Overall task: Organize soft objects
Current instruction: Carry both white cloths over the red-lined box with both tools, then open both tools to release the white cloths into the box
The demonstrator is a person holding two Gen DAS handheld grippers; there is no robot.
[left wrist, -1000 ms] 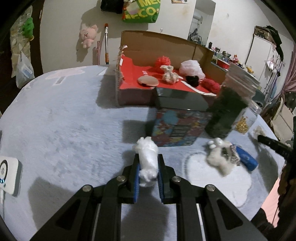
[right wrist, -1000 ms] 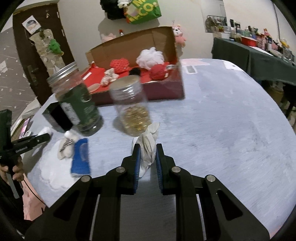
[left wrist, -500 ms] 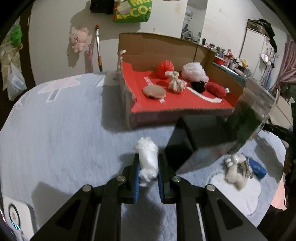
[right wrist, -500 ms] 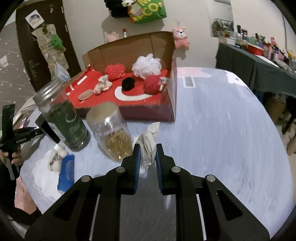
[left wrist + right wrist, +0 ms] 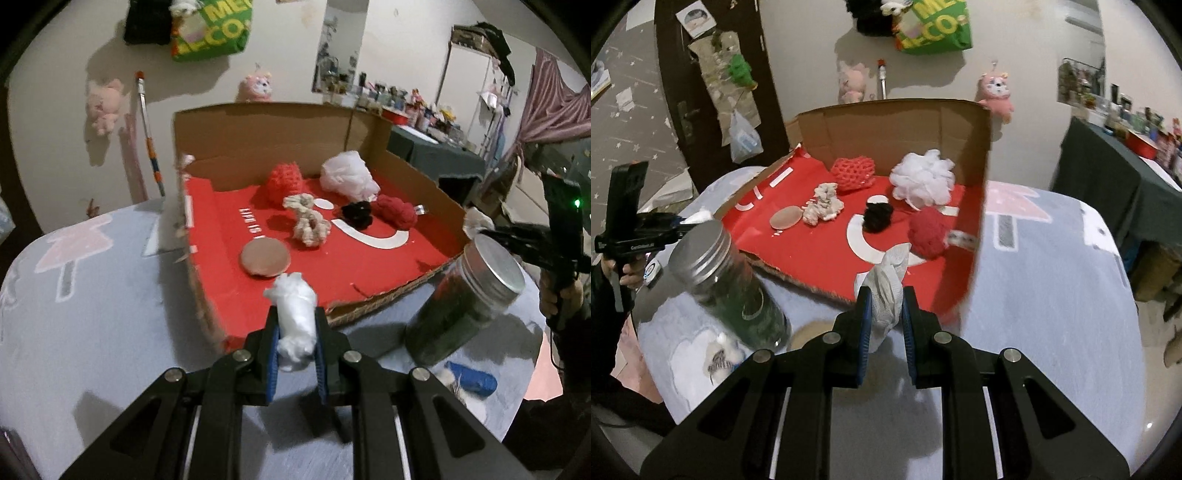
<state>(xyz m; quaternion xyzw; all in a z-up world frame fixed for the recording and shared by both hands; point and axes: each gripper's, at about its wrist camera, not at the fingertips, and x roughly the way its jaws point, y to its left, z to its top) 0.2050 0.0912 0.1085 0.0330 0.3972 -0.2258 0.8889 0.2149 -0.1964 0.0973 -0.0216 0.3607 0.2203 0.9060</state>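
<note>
Left wrist view: my left gripper pinches a white fluffy wad. My right gripper clamps a crumpled white cloth before the red-lined box.

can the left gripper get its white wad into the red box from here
Probably yes. The left gripper, shut on the white wad, sits at the box's open top, with bare red floor just ahead.

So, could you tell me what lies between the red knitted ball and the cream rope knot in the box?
A black fuzzy pompom, seen in both wrist views.
</note>
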